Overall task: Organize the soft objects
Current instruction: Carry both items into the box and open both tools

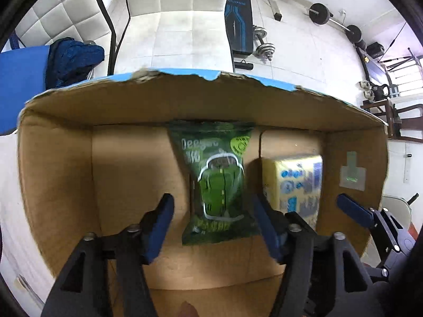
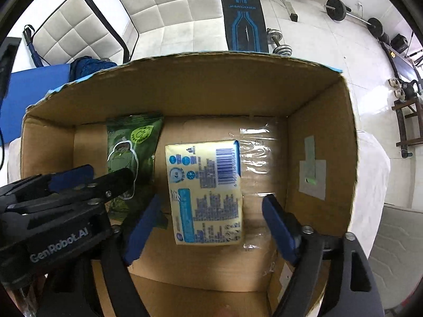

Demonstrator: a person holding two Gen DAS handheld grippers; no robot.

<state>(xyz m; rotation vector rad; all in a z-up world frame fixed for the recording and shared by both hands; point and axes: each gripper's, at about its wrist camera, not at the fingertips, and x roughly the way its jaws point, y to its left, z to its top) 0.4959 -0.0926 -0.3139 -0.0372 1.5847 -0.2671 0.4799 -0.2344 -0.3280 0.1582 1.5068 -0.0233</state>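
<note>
Inside brown cardboard box, torn along rim: glossy green packet, lettering blurred, possibly "Deeyeo"; beside it, yellow rectangular pack with barcode and blue print. Left gripper spread wide, empty, straddling green packet. Right gripper likewise spread, empty, over yellow pack. "GenRobot.AI" legible on left gripper's body.

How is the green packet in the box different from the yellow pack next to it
The green packet is a flat pouch with crimped ends and a cartoon window print; the yellow pack is a thicker, blocky brick showing a barcode and blue print. The green one lies nearer the box's far wall and to the left; the yellow one sits to its right, on clear tape. Both lie on the floor of the cardboard box, ungripped, each below open jaws.
</note>
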